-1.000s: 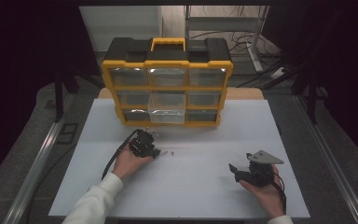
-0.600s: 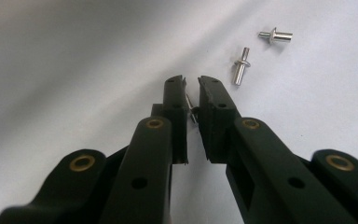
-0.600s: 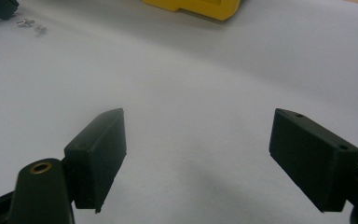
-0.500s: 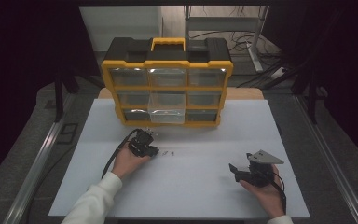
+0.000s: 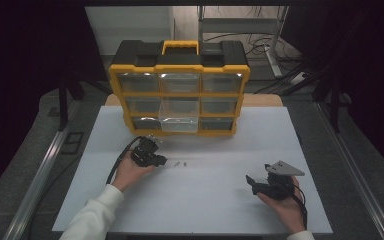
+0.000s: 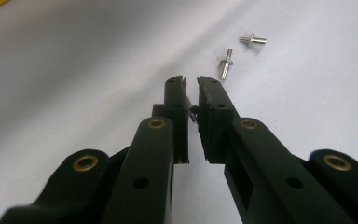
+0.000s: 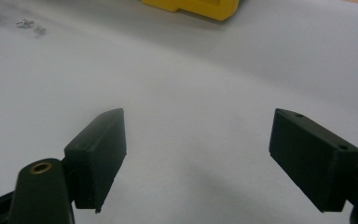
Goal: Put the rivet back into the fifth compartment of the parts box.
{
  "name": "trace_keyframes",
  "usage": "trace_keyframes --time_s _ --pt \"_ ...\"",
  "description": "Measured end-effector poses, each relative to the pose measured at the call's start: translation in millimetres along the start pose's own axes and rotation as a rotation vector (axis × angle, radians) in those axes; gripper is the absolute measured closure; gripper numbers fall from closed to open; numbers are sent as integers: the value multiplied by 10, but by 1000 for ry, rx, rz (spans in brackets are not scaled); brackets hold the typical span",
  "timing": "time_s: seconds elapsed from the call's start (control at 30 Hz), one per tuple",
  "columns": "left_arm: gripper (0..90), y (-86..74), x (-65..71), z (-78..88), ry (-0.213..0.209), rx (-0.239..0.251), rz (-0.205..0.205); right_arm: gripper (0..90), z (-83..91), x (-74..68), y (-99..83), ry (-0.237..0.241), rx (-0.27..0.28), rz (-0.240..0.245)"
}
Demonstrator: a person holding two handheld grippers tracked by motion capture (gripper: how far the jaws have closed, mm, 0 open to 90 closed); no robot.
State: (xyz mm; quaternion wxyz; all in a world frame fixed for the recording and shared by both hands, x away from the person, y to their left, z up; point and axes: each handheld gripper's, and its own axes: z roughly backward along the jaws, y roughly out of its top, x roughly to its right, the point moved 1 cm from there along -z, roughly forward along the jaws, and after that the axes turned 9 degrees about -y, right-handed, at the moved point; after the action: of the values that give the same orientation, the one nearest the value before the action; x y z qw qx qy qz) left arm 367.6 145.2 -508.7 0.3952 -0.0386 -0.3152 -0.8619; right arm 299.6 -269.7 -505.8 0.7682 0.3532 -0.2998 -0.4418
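Small metal screw [image 6: 192, 111]: light, rigid, slick, prone to slipping; pinched mid-shank between the nearly closed left gripper [image 6: 191, 84], just closed on it; right gripper [image 7: 198, 140] agape, empty.

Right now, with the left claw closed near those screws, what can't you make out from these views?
- Left claw, left gripper view: a small metal piece sits between the pads; whether it is a third screw is hidden by the jaws.
- Two screws, high view: too small to tell apart.
- Organizer, high view: drawer contents too dim behind the clear fronts.
- Right gripper view: organizer cut off by the top edge.
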Motion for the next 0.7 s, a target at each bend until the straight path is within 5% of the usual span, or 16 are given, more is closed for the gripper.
trace_keyframes --time_s 0.7 --pt "831 -30 -31 578 -31 136 12 195 -4 -8 2 2 -1 0"
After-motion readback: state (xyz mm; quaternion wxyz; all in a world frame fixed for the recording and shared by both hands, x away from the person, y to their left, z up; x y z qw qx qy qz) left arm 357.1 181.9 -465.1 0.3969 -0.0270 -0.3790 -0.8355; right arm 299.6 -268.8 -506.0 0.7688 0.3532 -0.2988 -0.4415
